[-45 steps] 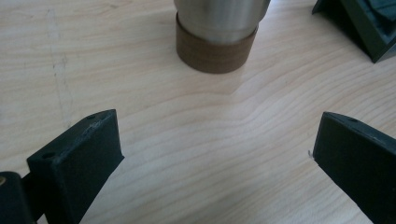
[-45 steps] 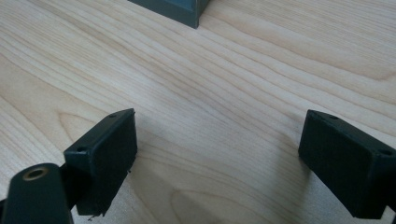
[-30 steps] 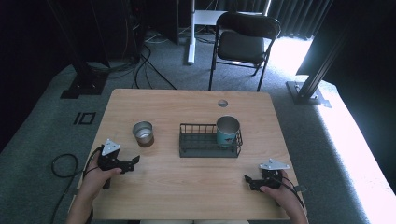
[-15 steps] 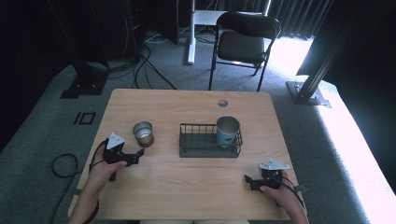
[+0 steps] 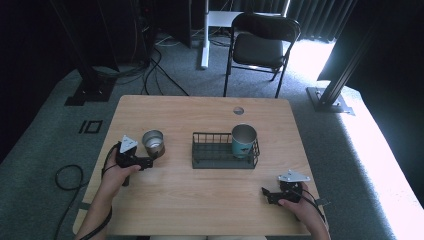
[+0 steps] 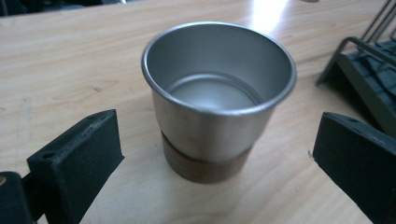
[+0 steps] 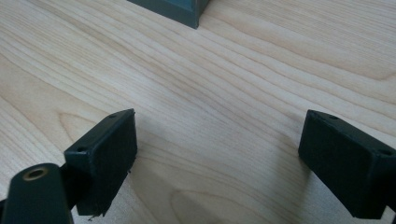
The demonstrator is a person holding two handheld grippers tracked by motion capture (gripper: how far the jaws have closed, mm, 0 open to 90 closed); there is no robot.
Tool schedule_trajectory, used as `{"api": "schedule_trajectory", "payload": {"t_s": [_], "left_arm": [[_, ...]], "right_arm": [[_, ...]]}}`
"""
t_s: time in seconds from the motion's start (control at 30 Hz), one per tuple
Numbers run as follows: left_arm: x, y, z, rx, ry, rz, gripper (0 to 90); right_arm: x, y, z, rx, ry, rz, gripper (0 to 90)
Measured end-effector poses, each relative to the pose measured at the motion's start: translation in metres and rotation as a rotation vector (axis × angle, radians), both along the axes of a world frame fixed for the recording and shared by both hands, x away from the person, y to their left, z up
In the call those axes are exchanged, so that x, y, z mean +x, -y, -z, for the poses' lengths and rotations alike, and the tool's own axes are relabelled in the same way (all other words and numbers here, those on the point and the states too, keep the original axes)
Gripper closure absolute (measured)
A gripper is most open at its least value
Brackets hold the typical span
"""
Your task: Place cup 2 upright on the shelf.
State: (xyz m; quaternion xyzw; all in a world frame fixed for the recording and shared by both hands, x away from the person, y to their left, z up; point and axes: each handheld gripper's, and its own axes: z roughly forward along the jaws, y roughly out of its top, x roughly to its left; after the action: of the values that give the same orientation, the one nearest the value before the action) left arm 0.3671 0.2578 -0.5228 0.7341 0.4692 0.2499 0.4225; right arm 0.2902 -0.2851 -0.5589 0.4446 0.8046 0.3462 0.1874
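A small steel cup with a brown base (image 5: pixel 153 143) (image 6: pixel 218 98) stands upright on the wooden table (image 5: pixel 200 200), left of a dark wire basket (image 5: pixel 212 155). My left gripper (image 5: pixel 150 161) (image 6: pixel 217 158) is open just short of this cup, jaws wide on either side and not touching it. A taller steel cup with a teal band (image 5: pixel 243 140) stands in the basket's right end. My right gripper (image 5: pixel 265 194) (image 7: pixel 224 158) is open near the table's front right, low over bare wood, with a basket corner (image 7: pixel 180 10) ahead of it.
A round cable hole (image 5: pixel 238 110) sits near the table's far edge. A black folding chair (image 5: pixel 262 45) stands beyond the table, with stand legs and cables on the grey carpet around it.
My left gripper has moved forward and right, closing in on the small steel cup. The right gripper has stayed in place.
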Motion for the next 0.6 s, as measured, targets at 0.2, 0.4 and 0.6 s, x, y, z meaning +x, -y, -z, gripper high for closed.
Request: {"api": "schedule_trajectory", "payload": {"t_s": [0.2,0.4,0.6], "left_arm": [[0.008,0.004,0.0,-0.009,0.006,0.001,1.8],[0.016,0.009,0.0,-0.012,0.02,0.003,1.8],[0.024,0.013,-0.001,-0.019,0.033,-0.008,1.8]], "right_arm": [[0.0,0.0,0.0,0.003,-0.001,0.0,11.1],[0.0,0.0,0.0,0.001,0.0,0.0,11.1],[0.0,0.0,0.0,0.003,-0.001,0.0,11.1]]}}
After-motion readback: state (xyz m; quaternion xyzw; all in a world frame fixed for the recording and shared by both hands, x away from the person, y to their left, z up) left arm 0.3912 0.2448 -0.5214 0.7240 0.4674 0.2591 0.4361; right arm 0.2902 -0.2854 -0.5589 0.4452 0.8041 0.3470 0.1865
